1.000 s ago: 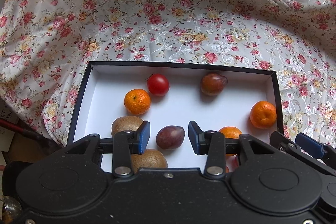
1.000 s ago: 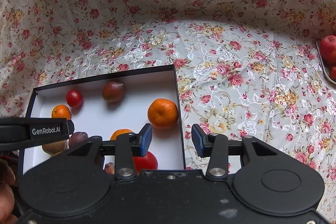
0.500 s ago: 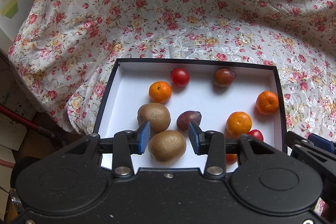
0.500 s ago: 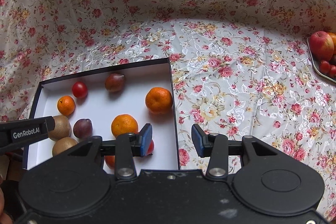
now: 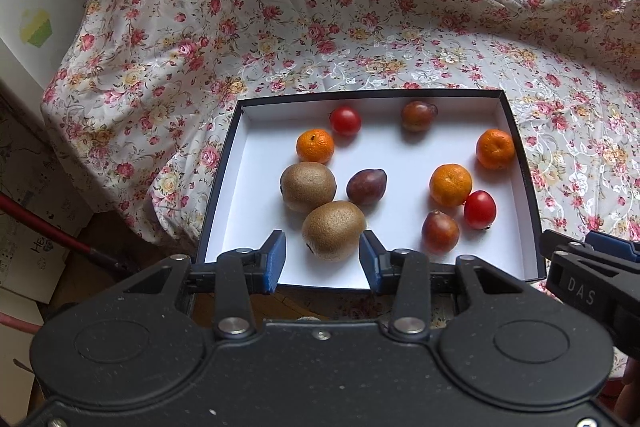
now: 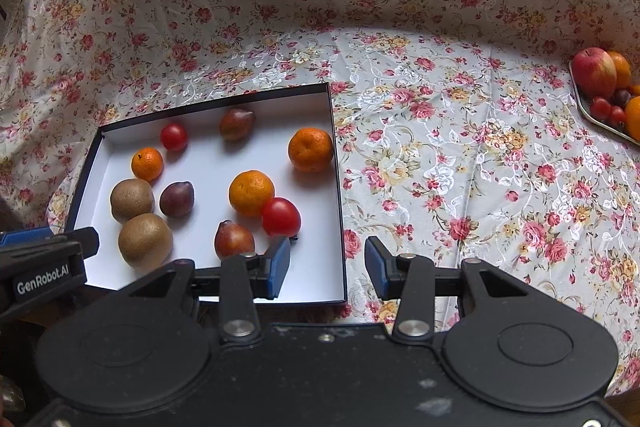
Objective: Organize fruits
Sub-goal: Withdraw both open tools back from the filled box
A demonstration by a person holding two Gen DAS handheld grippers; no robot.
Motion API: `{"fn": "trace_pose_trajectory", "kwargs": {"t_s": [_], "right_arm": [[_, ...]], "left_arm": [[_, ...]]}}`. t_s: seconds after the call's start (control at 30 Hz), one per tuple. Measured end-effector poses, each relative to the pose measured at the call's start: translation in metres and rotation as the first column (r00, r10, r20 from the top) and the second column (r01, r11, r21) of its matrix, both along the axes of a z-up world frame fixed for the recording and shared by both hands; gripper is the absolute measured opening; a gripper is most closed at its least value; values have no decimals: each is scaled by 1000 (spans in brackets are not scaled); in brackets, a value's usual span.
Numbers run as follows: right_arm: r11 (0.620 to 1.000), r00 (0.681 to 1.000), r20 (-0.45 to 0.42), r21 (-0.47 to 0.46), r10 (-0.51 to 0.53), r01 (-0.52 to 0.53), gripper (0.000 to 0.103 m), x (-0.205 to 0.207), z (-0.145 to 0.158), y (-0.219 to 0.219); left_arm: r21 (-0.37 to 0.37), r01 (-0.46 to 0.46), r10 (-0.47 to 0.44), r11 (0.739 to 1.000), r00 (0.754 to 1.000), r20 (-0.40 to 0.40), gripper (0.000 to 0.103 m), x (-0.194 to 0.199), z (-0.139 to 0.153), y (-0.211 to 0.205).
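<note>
A cream cloth printed with small red and yellow roses (image 5: 360, 39) drapes the whole table and rises behind it. Ahead of both claws sits a shallow rectangular cardboard box, black outside and white inside (image 5: 224, 187), holding loose fruit. The left claw (image 5: 322, 261), black with blue pads, hangs above the box's near edge, jaws apart and gripping nothing; a fuzzy brown kiwi (image 5: 333, 230) lies below, seen between its tips. A second brown kiwi (image 5: 308, 186) touches that one, just beyond. The right claw (image 6: 327, 263), also open and empty, hovers over the box's near right corner. Farther in lie three orange tangerines, the nearest (image 6: 251, 193) ahead of the right claw's left tip, beside a red cherry tomato (image 6: 281, 215). Three dark purple plums and another tomato are scattered about. Far off to the right claw's right, a metal tray (image 6: 588, 107) carries a red apple (image 6: 593, 71) and more fruit.
</note>
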State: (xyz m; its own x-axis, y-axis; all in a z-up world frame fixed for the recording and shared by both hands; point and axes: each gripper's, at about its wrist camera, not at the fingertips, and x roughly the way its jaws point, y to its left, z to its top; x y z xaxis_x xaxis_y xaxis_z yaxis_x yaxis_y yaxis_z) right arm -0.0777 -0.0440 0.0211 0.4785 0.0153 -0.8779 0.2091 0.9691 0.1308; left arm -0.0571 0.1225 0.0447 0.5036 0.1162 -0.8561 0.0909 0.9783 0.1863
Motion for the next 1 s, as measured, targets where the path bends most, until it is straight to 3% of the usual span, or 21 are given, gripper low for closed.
{"fn": "trace_pose_trajectory", "kwargs": {"t_s": [0.23,0.33,0.5,0.77,1.0], "right_arm": [[1000,1000,4,0,3,-3,45,-15,3,0],[1000,1000,4,-2,7,-7,45,-18,4,0],[1000,1000,17,-22,8,-8,45,-21,5,-3],[999,1000,4,-52,9,-9,45,-20,-1,-4],[998,1000,-5,-65,15,-15,45,-21,-4,-3]], "left_arm": [[2,31,-31,1000,999,39,51,-12,-4,-9],[-45,30,-28,999,999,45,51,-13,-4,-9],[-57,34,-29,998,997,78,51,-15,-2,-12],[-92,10,-7,996,999,33,51,-12,-9,-12],[-74,-3,3,997,1000,8,51,-10,-14,-12]]}}
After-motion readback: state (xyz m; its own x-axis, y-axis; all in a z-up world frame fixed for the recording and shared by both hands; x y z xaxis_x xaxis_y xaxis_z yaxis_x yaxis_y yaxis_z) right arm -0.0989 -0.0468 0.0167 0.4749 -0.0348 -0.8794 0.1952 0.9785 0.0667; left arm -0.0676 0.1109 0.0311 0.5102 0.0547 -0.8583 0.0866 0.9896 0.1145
